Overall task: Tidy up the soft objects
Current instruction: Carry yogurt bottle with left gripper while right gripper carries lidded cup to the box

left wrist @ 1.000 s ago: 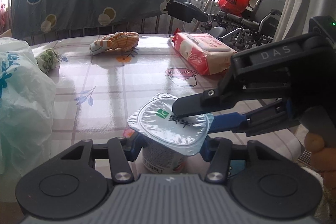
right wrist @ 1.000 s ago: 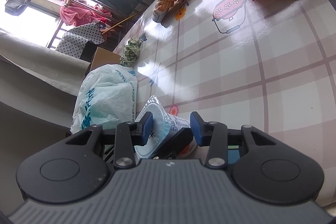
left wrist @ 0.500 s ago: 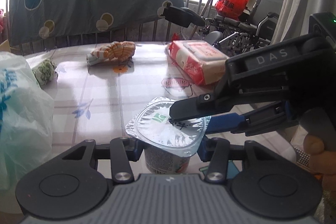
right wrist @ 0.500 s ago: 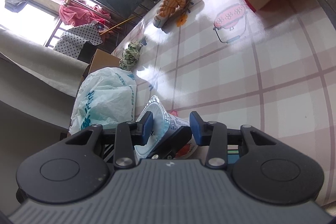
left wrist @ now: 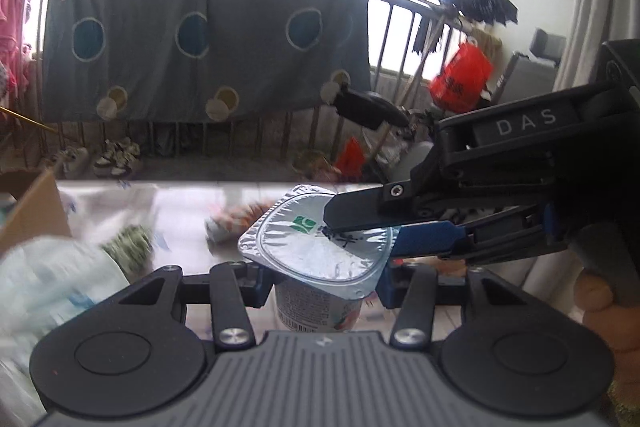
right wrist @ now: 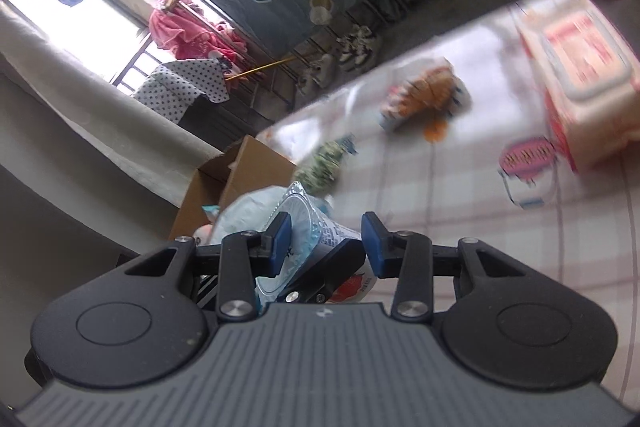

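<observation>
Two grippers share one yogurt cup (left wrist: 320, 279), held clear above the counter (right wrist: 460, 195): the left gripper (left wrist: 324, 285) clamps its sides below the foil lid, while the right gripper (left wrist: 384, 233) reaches in from the right with one finger over the lid and one under the rim, closed on that edge. I judge the main risk to be the thin foil: a pull from the right could peel or tear it, and squeezing the soft cup could burst it or let it slip if the hands drift apart. Counting across the counter from left to right in the right wrist view: one cardboard box (right wrist: 236, 171), one white plastic bag (right wrist: 252, 207), one green patterned bundle (right wrist: 324, 163), one orange striped soft toy (right wrist: 424, 95), one pink wipes pack (right wrist: 580, 83).
</observation>
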`<state>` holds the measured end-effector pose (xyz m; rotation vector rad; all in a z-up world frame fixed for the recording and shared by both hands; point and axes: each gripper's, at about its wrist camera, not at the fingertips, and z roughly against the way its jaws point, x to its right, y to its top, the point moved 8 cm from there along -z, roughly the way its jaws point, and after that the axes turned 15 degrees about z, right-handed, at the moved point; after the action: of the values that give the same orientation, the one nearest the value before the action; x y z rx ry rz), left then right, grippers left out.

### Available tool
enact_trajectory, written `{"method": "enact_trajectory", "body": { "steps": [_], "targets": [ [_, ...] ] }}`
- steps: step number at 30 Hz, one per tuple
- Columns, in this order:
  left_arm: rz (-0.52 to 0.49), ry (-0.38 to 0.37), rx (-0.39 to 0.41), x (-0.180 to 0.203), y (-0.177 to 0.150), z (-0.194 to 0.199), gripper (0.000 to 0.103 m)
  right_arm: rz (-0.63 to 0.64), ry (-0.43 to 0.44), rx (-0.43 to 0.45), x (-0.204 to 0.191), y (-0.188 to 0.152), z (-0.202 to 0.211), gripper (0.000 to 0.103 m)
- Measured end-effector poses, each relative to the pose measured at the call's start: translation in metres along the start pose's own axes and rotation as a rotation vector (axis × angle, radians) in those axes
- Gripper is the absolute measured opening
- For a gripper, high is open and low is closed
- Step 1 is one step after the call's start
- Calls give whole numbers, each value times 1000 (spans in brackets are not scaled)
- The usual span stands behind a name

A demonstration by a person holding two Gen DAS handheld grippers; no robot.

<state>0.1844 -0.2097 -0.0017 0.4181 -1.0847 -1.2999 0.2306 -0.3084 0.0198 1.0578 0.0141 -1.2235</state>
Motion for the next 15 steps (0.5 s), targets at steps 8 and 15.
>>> {"method": "enact_trajectory", "body": {
  "steps": [8, 15],
  "targets": [
    [47, 82, 133, -37, 92, 60, 50, 141, 105, -3, -107, 82, -19, 38],
    [106, 206, 176, -107, 150, 123, 50, 231, 266, -64, -224, 123, -69, 38]
  ]
}}
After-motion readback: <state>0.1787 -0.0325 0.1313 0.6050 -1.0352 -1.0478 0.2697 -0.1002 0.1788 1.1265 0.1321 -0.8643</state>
